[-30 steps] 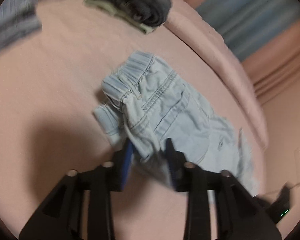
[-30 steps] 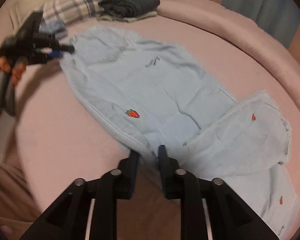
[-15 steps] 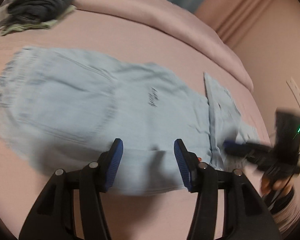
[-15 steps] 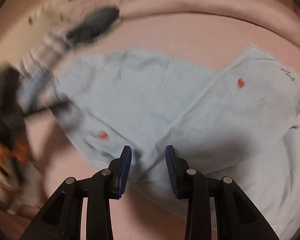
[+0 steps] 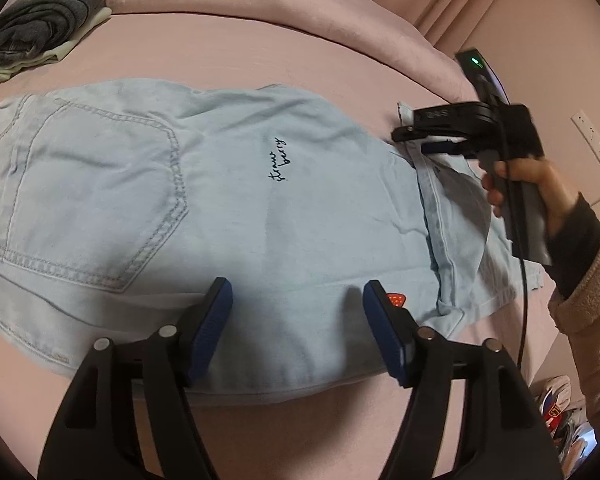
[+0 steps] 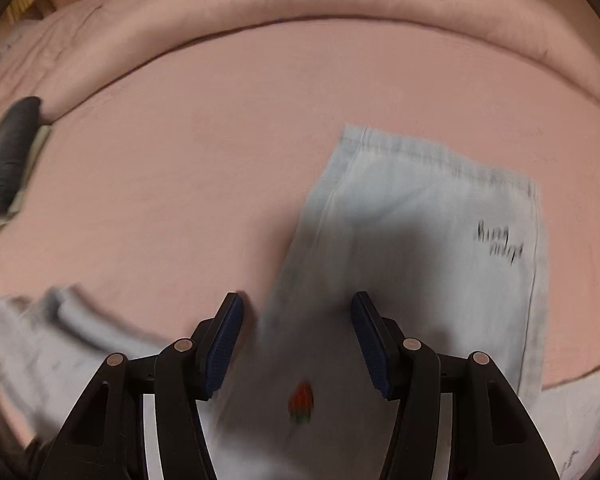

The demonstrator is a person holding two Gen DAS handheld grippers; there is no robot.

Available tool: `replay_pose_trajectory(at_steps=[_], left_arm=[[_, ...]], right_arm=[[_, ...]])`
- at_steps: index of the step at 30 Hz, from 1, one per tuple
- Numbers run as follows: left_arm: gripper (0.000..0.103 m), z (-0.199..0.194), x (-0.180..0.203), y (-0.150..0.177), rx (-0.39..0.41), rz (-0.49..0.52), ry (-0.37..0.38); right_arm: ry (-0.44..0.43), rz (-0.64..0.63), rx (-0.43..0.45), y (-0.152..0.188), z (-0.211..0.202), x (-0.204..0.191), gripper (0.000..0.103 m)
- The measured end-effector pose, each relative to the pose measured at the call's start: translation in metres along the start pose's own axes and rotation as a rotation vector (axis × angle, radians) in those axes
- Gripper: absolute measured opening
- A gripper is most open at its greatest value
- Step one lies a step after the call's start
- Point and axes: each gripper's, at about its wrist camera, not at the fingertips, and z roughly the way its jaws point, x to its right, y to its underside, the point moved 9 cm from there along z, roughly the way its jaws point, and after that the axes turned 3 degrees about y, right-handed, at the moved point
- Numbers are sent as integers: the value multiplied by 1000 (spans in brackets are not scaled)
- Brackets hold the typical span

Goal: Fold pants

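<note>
1. The left claw (image 5: 296,320) is spread wide with nothing between its blue pads (image 5: 214,328); it hovers over the near edge of the pants (image 5: 220,184), probably lined up to take that edge for a fold.
2. The right claw (image 6: 296,344) is likewise spread and empty over the lower leg (image 6: 420,240). In the left wrist view it shows from the side (image 5: 424,140), above the folded-back leg.
3. The pants lie flat on the pink bed (image 5: 240,52), back pocket (image 5: 92,192) up, one leg doubled over the other. That suits a first fold already laid, with the halving left to do.
4. A dark clothes pile (image 5: 40,20) sits well apart at the far corner.
5. Hard to make out:
   - the right wrist view is smeared, so the script (image 6: 498,244) and red motif (image 6: 300,400) are unreadable;
   - the waistband runs out of view on the left;
   - whether either claw touches the cloth cannot be told.
</note>
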Motion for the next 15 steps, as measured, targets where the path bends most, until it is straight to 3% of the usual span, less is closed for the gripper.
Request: replay_pose_trajectory(at_steps=[1,2,4,7,10,11,15], left_arm=[[73,1,1,0,1,2,1],[75,2,2,0,1,5,0],[77,3,3,0,0,10,-2],[79,5,3,1,0,16,-2],[80,5,2,0,-2,16,-5],[80,5,3,0,-2,16,-7],[80,8,3,-3,-1,9,-11]], right_arm=[[35,-23,19,-5,-1,-1,41],[43,-35,32,-7,-2,-1,14],[4,-10,36,-10,-5,9,4],[-89,96,95,-10,-30,30,3],[-190,166,250,-1,-92,68,3],[-249,210,317,8,-117,83,3],[-344,394,476,66,-179,155,4]])
